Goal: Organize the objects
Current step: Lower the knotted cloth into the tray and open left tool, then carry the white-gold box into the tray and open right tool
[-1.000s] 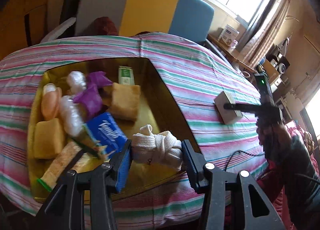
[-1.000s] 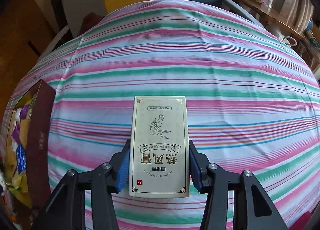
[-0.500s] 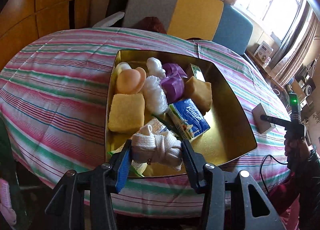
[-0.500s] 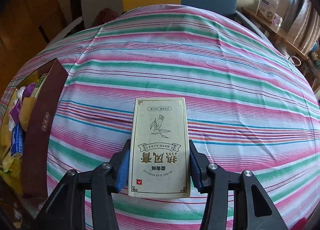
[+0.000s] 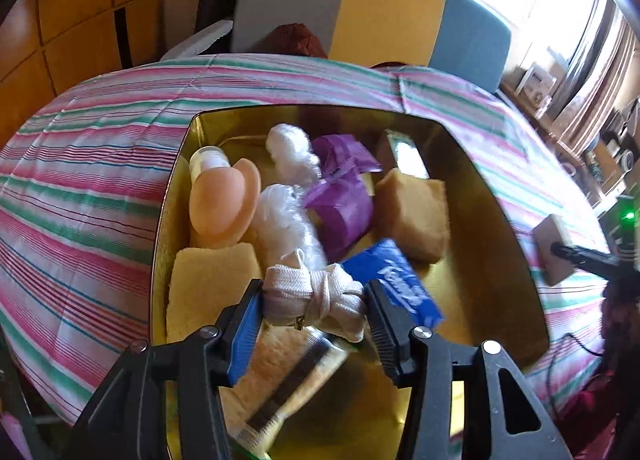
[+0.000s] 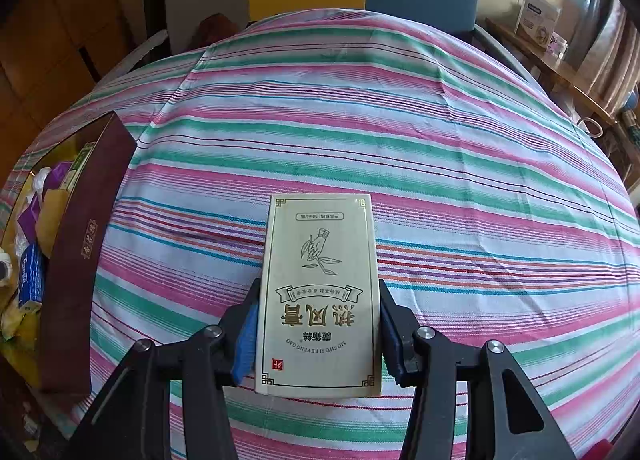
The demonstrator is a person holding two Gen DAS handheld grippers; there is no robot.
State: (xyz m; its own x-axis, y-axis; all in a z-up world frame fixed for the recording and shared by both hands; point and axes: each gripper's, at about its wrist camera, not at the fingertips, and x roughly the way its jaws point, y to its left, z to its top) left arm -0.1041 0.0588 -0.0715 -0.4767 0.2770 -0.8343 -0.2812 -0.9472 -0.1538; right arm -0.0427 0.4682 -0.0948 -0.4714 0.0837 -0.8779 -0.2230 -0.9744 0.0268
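Jaws of left gripper (image 5: 314, 302), just widening around knotted white cotton strap bundle (image 5: 316, 298), should be releasing low inside gold-lined box (image 5: 516, 260).

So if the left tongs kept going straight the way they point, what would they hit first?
Probably the clutter in the gold tray: the blue tissue pack or yellow sponge just beyond the white strap bundle they carry. Depth is unclear.

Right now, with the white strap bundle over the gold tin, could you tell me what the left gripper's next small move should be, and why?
Probably open further and let go. The left gripper has just been opening with the white strap bundle between its fingers, already over the gold tin, above the yellow sponge and blue tissue pack.
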